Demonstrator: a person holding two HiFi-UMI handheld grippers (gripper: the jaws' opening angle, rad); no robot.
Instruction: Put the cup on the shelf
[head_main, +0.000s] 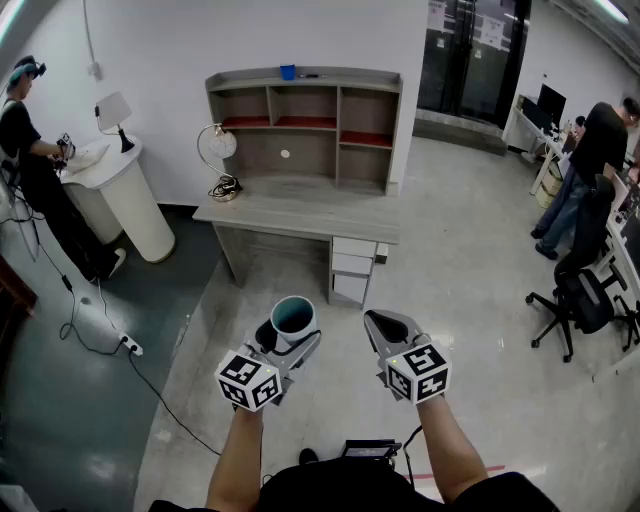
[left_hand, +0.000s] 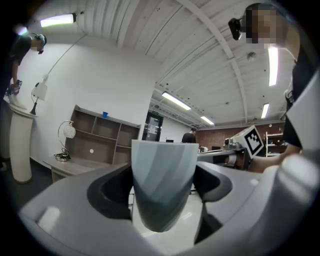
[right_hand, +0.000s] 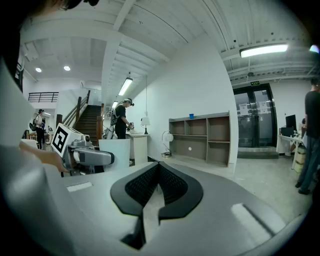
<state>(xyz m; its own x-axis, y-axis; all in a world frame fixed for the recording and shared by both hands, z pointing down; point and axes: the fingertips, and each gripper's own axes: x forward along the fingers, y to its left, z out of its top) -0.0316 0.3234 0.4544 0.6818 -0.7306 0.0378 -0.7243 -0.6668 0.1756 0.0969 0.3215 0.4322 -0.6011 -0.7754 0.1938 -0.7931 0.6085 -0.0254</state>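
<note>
A pale grey cup (head_main: 292, 317) with a dark teal inside stands upright between the jaws of my left gripper (head_main: 291, 337), which is shut on it, low over the floor. In the left gripper view the cup (left_hand: 163, 180) fills the gap, both pads against its sides. My right gripper (head_main: 386, 327) hangs beside it, shut and holding nothing; its ribbed pads (right_hand: 152, 184) meet. The wooden shelf (head_main: 305, 118) stands on a desk (head_main: 300, 212) against the far wall, well ahead of both grippers. It also shows in the distance as the shelf (left_hand: 98, 136) and the shelf (right_hand: 201, 137).
A round lamp (head_main: 219, 148) and a coiled cable sit on the desk's left end; a small blue object (head_main: 288, 72) tops the shelf. Drawers (head_main: 352, 270) hang under the desk. A white pedestal (head_main: 126, 198) with a person (head_main: 28, 150) is left; an office chair (head_main: 583, 298) right.
</note>
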